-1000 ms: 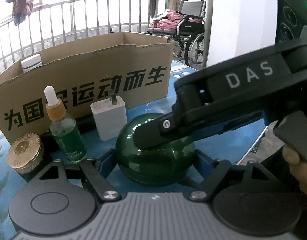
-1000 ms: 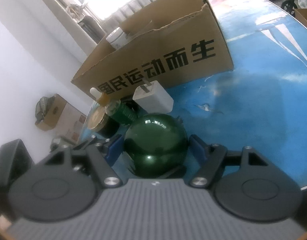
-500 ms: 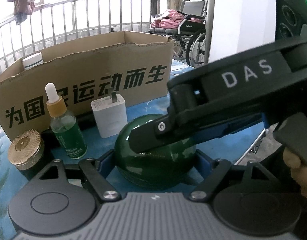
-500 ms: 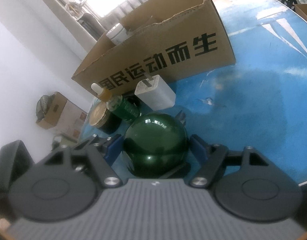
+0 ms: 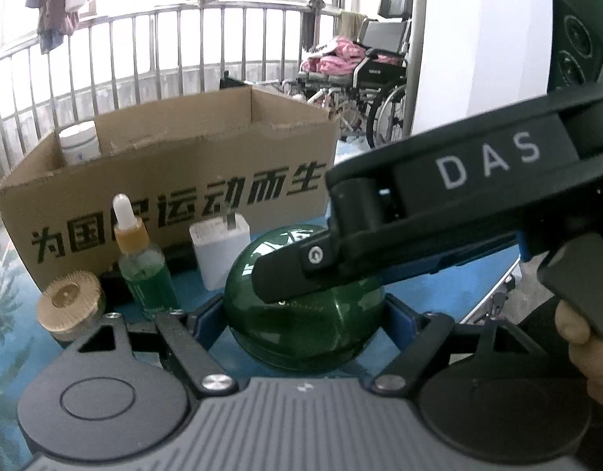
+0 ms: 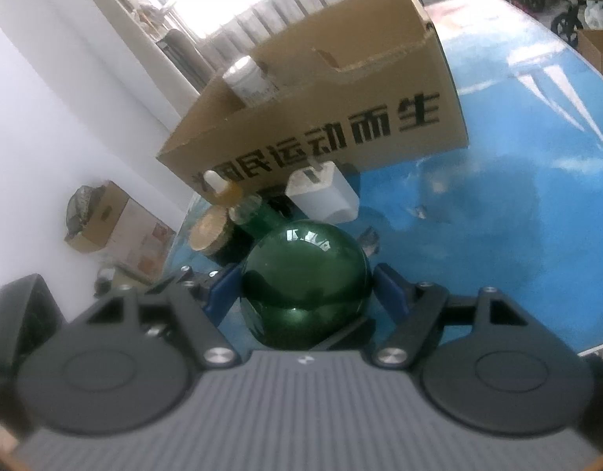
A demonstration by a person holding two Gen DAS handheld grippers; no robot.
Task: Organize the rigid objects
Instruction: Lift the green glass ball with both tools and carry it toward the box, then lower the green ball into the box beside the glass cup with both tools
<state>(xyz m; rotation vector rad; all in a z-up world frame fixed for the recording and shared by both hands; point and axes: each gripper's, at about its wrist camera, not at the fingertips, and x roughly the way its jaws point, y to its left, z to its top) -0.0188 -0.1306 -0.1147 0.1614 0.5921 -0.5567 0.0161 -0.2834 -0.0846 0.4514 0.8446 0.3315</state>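
A shiny dark green ball (image 5: 301, 325) (image 6: 305, 274) sits low over the blue table (image 6: 517, 196). My left gripper (image 5: 301, 310) has its blue pads pressed on the ball's left and right sides. My right gripper (image 6: 305, 286) clamps the same ball, and one of its black fingers (image 5: 293, 271) crosses the ball's top in the left wrist view. Just behind the ball stand a white charger (image 5: 219, 251) (image 6: 325, 196), a green dropper bottle (image 5: 144, 271) (image 6: 254, 212) and a gold-lidded jar (image 5: 70, 302) (image 6: 213, 231). Whether the ball rests on the table is hidden.
An open cardboard box (image 5: 176, 180) (image 6: 340, 90) stands behind the small objects, with a white jar (image 5: 79, 143) in its left corner. A hand (image 5: 588, 345) holds the right gripper's handle. A metal railing and a wheelchair (image 5: 380, 78) lie beyond the table.
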